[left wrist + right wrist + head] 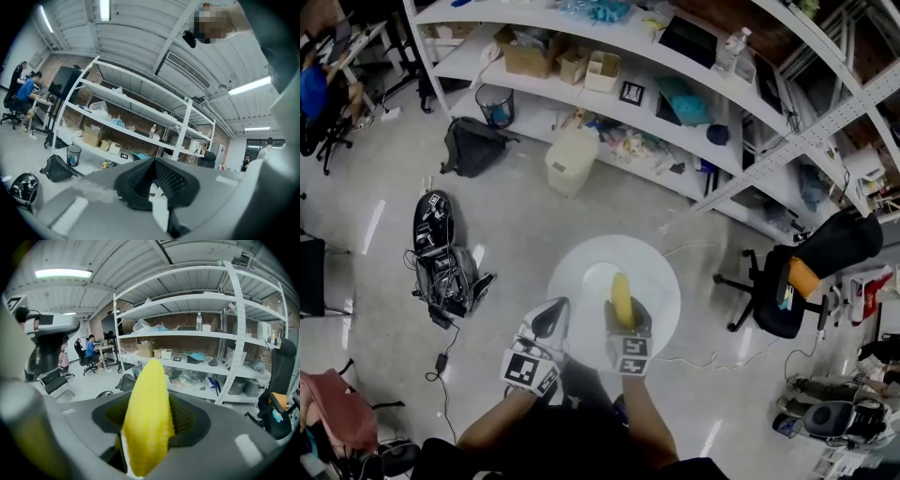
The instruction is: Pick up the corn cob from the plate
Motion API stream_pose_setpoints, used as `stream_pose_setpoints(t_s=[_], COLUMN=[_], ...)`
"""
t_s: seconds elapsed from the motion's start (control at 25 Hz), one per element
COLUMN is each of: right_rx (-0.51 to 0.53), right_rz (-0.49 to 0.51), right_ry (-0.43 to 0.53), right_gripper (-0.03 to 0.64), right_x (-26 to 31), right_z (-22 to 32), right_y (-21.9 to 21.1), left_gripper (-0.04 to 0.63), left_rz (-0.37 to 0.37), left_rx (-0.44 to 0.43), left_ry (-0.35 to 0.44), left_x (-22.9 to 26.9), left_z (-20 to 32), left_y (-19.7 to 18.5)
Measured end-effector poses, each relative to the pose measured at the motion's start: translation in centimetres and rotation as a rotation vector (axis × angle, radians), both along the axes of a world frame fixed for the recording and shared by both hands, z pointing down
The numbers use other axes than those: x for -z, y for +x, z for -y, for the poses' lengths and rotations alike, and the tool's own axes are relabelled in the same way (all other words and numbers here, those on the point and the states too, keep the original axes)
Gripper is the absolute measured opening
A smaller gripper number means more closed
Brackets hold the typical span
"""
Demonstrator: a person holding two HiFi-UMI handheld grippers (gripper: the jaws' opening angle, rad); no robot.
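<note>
1. Right claw (151, 427) is seen clenched on the corn cob (147, 408). The cob is gripped round its lower part between the dark ribbed pads (187, 420), and its pointed end juts out well beyond them.
2. In the head view the same claw (624, 326) is seen holding the cob (622, 295) over the round white desk (661, 277), pointing away from the person. It is judged to be clear of the plate already, so only a clean lift seems to be left.
3. An even squeeze is called for. The cob is round, tapered and ribbed, so it could slide forward out of the pads if the grip were slackened or the claw tipped further down.
4. A straight upward pull without twisting is advised, so that the long free end is not swung about or levered loose.
5. Left claw (154, 180) is seen closed with nothing in it. In the head view it (548, 321) lies just beside the right one and is best kept off the cob.
6. What looks like the plate (584, 279) can only faintly be told from the white desk top beneath the cob.
7. Further out, the shelves (581, 23) and the office chair (778, 300) stand well apart, so nothing is judged to hinder the rise.
</note>
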State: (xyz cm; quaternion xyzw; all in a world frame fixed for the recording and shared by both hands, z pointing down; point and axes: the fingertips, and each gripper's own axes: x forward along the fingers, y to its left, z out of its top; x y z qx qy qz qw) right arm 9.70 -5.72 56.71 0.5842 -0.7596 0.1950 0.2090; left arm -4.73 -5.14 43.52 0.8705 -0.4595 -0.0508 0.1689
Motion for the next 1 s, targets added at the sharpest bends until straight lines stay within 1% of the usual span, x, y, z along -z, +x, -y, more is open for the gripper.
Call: stream_pose_setpoints(t_s=[0.16, 0.44, 0.68, 1.0], right_rx=[-0.021, -0.03, -0.011, -0.02], right_rz=[0.01, 0.037, 0.05, 0.062], right_ry=[0.019, 0.055, 0.11, 0.174], right_gripper=[0.252, 0.252, 0.252, 0.252], right_x=[1.4, 4.1, 6.8, 10.5], right_z=[-1.0, -2.5, -3.3, -4.0], right_y=[-0.1, -1.1, -2.3, -2.3], left_gripper=[0.002, 0.002, 0.002, 0.002], left_rz=[0.0, -0.008, -0.004, -0.008], left_rx=[-0.005, -0.023, -0.038, -0.047], left_ry=[0.022, 0.077, 0.096, 0.125], left_x=[1.1, 3.2, 4.0, 5.5], left_z=[-0.7, -1.3, -2.0, -2.3], left_y=[-0.5, -0.6, -0.5, -0.5])
